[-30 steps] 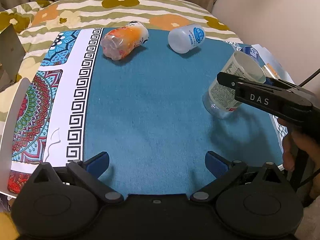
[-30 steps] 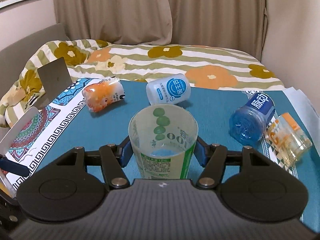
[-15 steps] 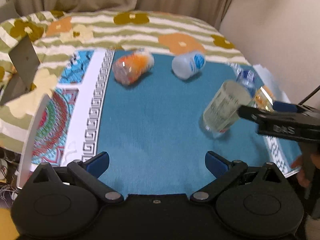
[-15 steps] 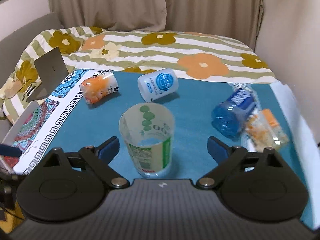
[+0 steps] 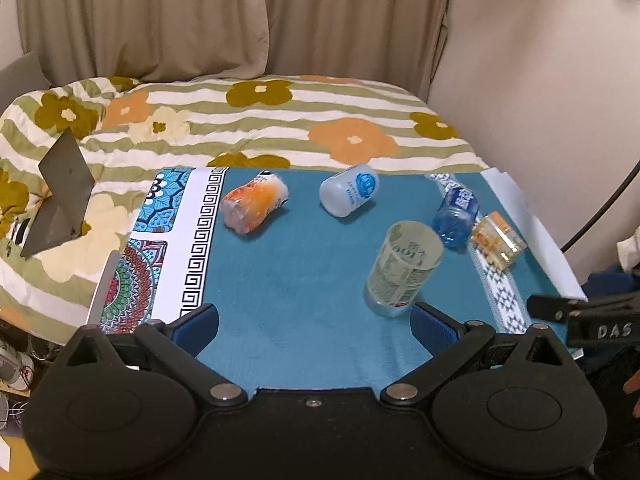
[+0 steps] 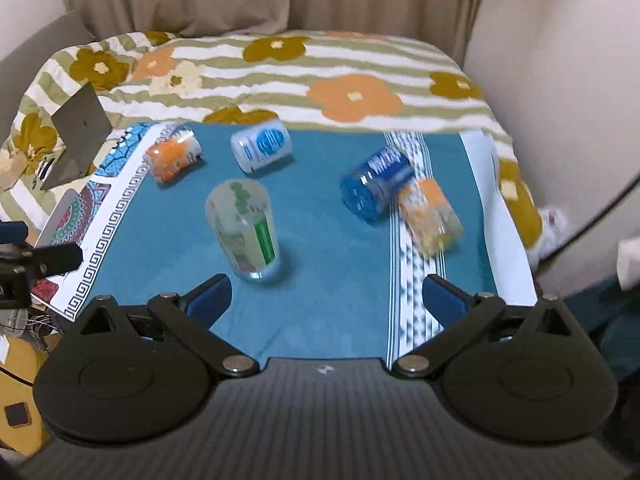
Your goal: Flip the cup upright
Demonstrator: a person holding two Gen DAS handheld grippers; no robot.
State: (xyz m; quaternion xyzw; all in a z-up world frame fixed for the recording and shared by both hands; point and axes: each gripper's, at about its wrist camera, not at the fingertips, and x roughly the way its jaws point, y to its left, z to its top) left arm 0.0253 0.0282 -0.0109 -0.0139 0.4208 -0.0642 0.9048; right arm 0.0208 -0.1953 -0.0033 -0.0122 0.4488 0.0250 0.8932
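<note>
A clear cup with a green label [image 5: 402, 268] [image 6: 245, 232] stands upright on the teal cloth [image 5: 300, 280], mouth up. My right gripper [image 6: 326, 300] is open and empty, drawn back from the cup, which sits ahead to its left. My left gripper [image 5: 314, 322] is open and empty near the front edge; the cup stands just beyond its right fingertip [image 5: 430, 326]. Several other cups lie on their sides: an orange one [image 5: 256, 206] [image 6: 172, 156], a white one with a blue label [image 5: 350, 193] [image 6: 262, 149], a blue one [image 5: 456, 214] [image 6: 376, 184] and a clear orange one [image 5: 498, 242] [image 6: 430, 216].
The teal cloth has patterned borders on the left [image 5: 160, 248] and right [image 5: 500, 292]. A flowered quilt [image 5: 280, 124] lies behind. A grey laptop [image 5: 60, 196] stands at the far left. Curtains and a wall close the back and right.
My right gripper opened, let go of the green-label cup and pulled back; the cup stays upright. Both grippers have drawn back and risen, so the whole cloth shows.
</note>
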